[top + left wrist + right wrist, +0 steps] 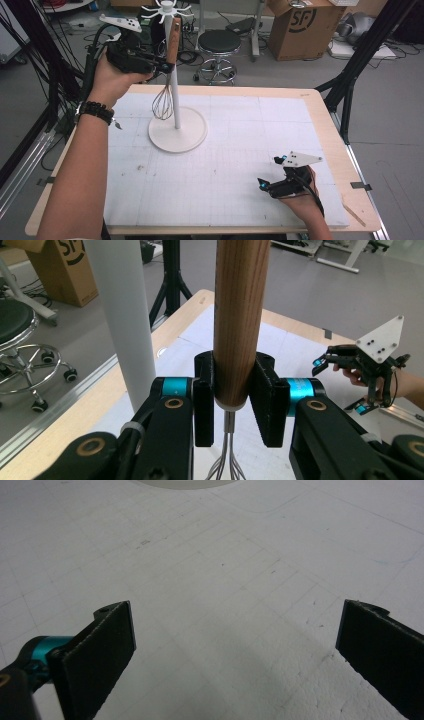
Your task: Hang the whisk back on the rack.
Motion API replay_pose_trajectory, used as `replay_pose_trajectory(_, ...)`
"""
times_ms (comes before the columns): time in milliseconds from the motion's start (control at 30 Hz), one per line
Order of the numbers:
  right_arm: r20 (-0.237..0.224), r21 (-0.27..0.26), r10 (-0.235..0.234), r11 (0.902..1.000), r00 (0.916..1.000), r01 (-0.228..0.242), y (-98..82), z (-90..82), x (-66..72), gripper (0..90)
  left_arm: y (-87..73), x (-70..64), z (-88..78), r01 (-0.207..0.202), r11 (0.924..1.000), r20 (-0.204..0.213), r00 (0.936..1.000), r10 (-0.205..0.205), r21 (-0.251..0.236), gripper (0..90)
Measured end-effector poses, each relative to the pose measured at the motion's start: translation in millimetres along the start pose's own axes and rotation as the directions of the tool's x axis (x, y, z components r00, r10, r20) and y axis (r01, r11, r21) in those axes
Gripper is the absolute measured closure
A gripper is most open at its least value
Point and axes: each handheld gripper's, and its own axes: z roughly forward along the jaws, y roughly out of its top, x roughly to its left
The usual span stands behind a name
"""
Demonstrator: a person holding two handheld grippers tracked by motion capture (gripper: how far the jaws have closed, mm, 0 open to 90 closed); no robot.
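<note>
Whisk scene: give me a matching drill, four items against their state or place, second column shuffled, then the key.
Column 1
1. whisk
2. left gripper
3. right gripper
4. white stand

Column 2
A. jaws wide apart above the bare mat, nothing between them
B. round base on the mat, pole rising to hooks at the top
C. wooden handle up, wire loops hanging down beside the pole
D. jaws clamped on a wooden handle

Pairs: 1-C, 2-D, 3-A, 4-B
</note>
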Motion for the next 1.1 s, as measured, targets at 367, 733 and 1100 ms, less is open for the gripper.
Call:
replay_pose_trajectory(367, 0.0, -0.008, -0.002, 1.0, 1.0, 0.002, 0.0, -2.2, -0.2, 1.4, -2.9, -5.2, -2.7, 0.003, 0.9999, -0.039, 0.9992, -0.002, 0.017, 57.7)
replay_pose_trajectory(733, -0.005, -0.014, -0.007, 0.9999, 1.0, 0.007, 2.3, -2.6, 0.5, 1.4, -22.4, -19.3, -7.2, -0.004, 0.9993, -0.074, 0.9972, 0.006, 0.036, 43.0)
replay_pose_trajectory(1100, -0.005, -0.011, -0.007, 0.9999, 1.0, 0.007, 2.9, -1.7, 0.1, 1.4, -34.4, -31.8, -14.2, -0.015, 0.9997, -0.072, 0.9972, 0.016, 0.018, 34.5)
